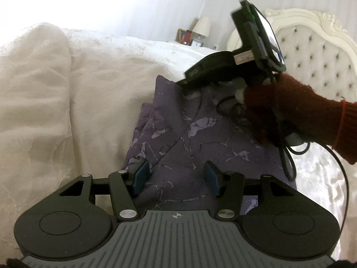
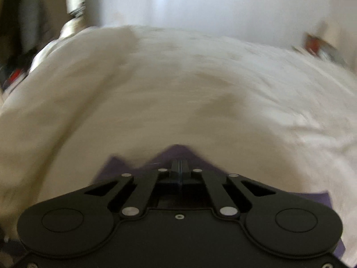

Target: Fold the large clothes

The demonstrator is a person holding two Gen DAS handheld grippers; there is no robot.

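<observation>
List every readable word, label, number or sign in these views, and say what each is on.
No text can be read.
White label on the right gripper's body: print too blurred.
Embossed mark on its black casing: illegible.
Bedside items: too small.
Crosshair symbol on the left gripper: no letters.

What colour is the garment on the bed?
Purple garment with a paler marbled pattern; left wrist view.

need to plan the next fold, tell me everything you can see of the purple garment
The purple garment is thin, soft-looking fabric, dusky purple with a paler marbled vein-and-blotch print. It lies rumpled on the cream bedspread, with folds bunched along its left edge and a diagonal crease across the middle. The right gripper is shut on its far edge, a point of cloth poking out past the fingertips. The left gripper hovers open over its near part, not pinching it. Its full shape is hidden.
</observation>
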